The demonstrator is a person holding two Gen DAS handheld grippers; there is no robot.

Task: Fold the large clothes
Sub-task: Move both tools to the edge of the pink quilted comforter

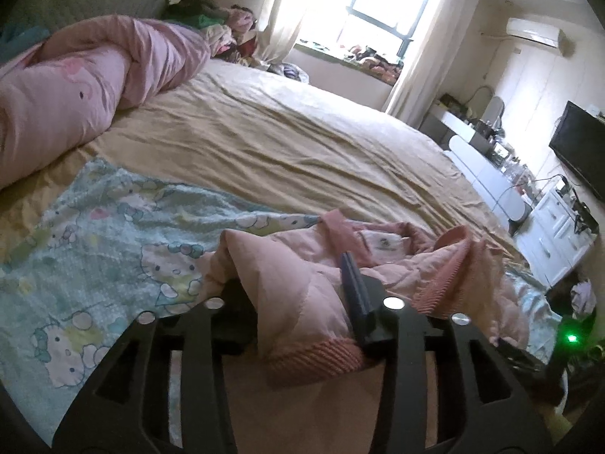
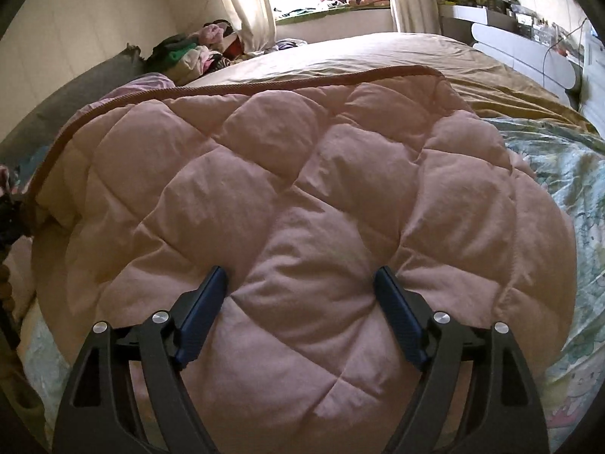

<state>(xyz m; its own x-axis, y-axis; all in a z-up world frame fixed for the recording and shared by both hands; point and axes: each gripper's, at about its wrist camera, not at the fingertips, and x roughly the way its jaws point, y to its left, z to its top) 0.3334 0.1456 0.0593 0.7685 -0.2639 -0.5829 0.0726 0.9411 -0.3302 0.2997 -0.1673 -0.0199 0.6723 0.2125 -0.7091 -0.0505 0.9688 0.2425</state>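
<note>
A pink quilted jacket with ribbed trim (image 2: 287,189) lies spread on the bed, filling the right wrist view. My right gripper (image 2: 302,276) is open, its fingers (image 2: 206,302) pressed onto the quilted surface. In the left wrist view my left gripper (image 1: 302,295) is shut on a bunched fold of the same pink jacket (image 1: 302,265) near its ribbed hem (image 1: 317,355). The left finger is hidden under the cloth; the right finger (image 1: 355,287) shows.
The tan bedsheet (image 1: 283,140) stretches toward the window. A Hello Kitty blanket (image 1: 94,234) lies under the jacket. A pink duvet (image 1: 75,87) and a clothes pile (image 1: 219,26) sit by the headboard. White drawers (image 1: 548,234) and a TV (image 1: 578,143) stand on the right.
</note>
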